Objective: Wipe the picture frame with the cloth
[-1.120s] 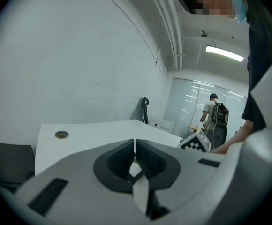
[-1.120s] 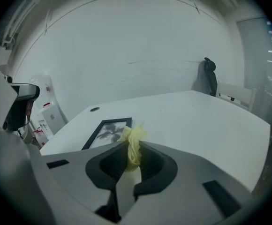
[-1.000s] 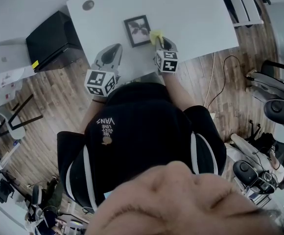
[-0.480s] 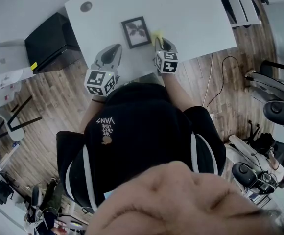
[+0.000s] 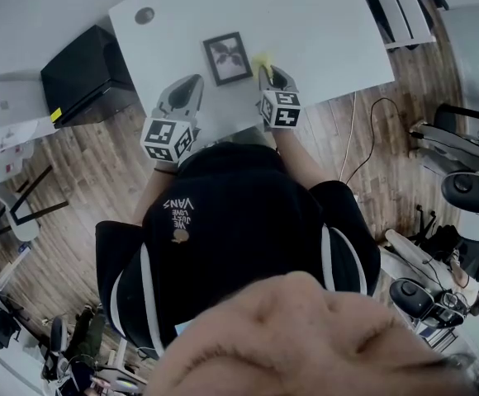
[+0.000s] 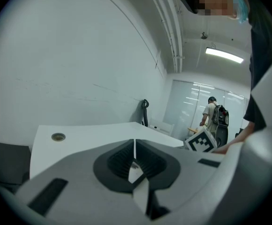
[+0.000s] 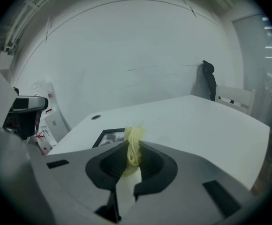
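Frame (image 5: pixel 228 58) lies flat on the table (image 5: pixel 330 31). Left of it and nearer the person, the left gripper (image 5: pixel 192 83) has its jaws pressed together on nothing. Just right of the frame, the right gripper (image 5: pixel 267 70) has its jaws clamped on the yellow cloth (image 5: pixel 262 61), whose tuft sits beside the frame's right edge.

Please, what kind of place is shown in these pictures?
Probably an office or workroom: a white table, office chairs on a wooden floor with loose cables, and glass walls in the background.
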